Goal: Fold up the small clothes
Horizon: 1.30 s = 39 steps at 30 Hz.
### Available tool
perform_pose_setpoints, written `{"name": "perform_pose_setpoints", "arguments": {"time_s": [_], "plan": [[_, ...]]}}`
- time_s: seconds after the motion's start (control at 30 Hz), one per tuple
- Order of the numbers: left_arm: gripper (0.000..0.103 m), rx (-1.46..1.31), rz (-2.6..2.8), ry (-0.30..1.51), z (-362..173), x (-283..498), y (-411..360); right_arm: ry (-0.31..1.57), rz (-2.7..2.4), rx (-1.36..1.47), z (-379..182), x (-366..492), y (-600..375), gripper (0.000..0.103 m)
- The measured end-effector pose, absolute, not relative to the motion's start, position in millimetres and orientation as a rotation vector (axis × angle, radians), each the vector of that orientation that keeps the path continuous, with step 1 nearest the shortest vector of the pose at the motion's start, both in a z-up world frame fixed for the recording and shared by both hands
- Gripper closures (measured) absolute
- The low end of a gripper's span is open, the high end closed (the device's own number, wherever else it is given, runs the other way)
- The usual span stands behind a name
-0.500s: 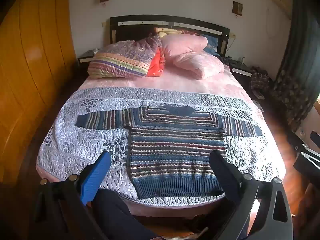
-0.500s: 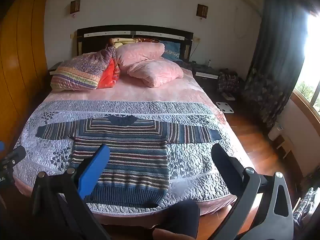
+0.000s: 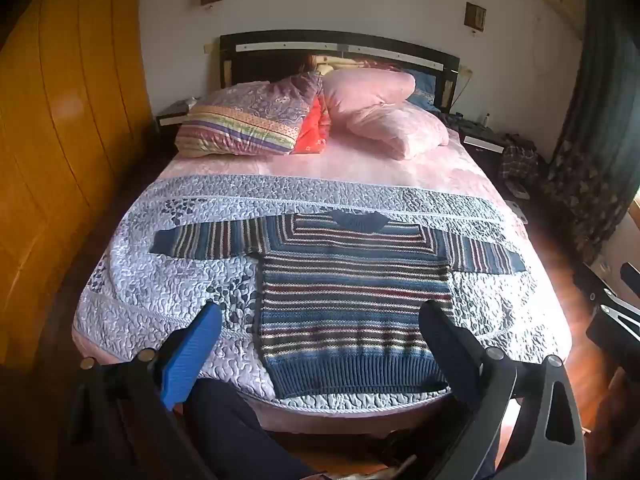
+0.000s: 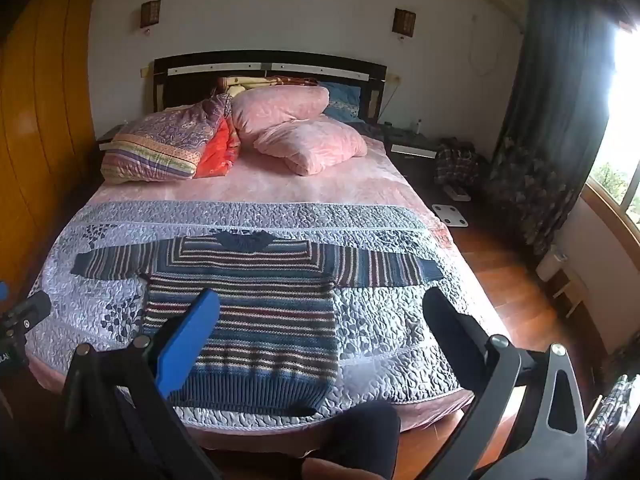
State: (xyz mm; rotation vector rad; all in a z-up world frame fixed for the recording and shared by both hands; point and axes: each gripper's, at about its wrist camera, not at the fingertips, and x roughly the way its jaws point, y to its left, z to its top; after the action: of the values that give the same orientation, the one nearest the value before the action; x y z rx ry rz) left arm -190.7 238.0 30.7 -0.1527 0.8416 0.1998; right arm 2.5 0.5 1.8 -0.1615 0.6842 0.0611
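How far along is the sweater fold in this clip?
Done: the striped sweater is spread flat on the quilt, sleeves out. In hand: nothing; the left tongs and right tongs hover open above the bed's near edge. Left: every fold, as no sleeve or hem is turned in.

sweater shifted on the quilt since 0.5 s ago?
No. The sweater keeps its place on the quilt: collar at the same band, hem near the foot edge.

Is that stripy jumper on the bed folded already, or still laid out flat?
Spread flat, not folded. The striped sweater lies face up on the quilt with both sleeves stretched straight out sideways and its hem toward the bed's foot.
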Motion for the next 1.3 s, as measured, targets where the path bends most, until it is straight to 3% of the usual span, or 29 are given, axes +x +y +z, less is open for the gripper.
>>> {"name": "perform_pose_setpoints", "arguments": {"time_s": [1.3], "plan": [[0.004,-0.146,0.2,0.84,33.3,-187.3,234.1,0.658,0.057,-0.167,5.5,0.6,-0.7,0.003]]}}
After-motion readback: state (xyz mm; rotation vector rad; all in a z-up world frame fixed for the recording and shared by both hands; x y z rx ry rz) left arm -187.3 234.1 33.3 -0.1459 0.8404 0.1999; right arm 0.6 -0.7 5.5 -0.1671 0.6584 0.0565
